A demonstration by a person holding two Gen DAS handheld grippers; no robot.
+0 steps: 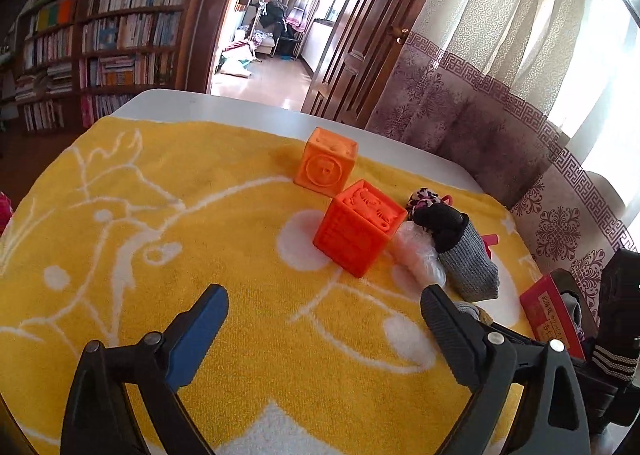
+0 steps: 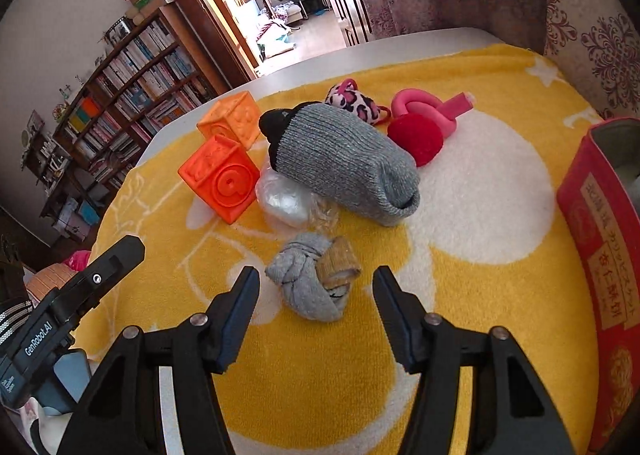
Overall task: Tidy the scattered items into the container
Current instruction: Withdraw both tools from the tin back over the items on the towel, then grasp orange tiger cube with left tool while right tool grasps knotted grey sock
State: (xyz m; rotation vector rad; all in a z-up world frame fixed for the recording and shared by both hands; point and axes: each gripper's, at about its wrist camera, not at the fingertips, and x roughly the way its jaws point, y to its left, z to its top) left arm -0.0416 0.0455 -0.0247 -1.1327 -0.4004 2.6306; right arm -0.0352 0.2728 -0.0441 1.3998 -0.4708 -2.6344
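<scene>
- Right claw point(image 2: 316, 311) spread, straddling the knotted grey sock point(image 2: 308, 283); pick-up in hand, I judge.
- Left claw point(image 1: 324, 319) spread, empty.
- Next: pinch, carry to red container point(image 2: 600, 255) at right.

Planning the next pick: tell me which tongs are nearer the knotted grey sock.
Right. The right tongs stand open directly in front of the knotted grey sock. The left tongs face the orange block, the sock off to their right.
</scene>
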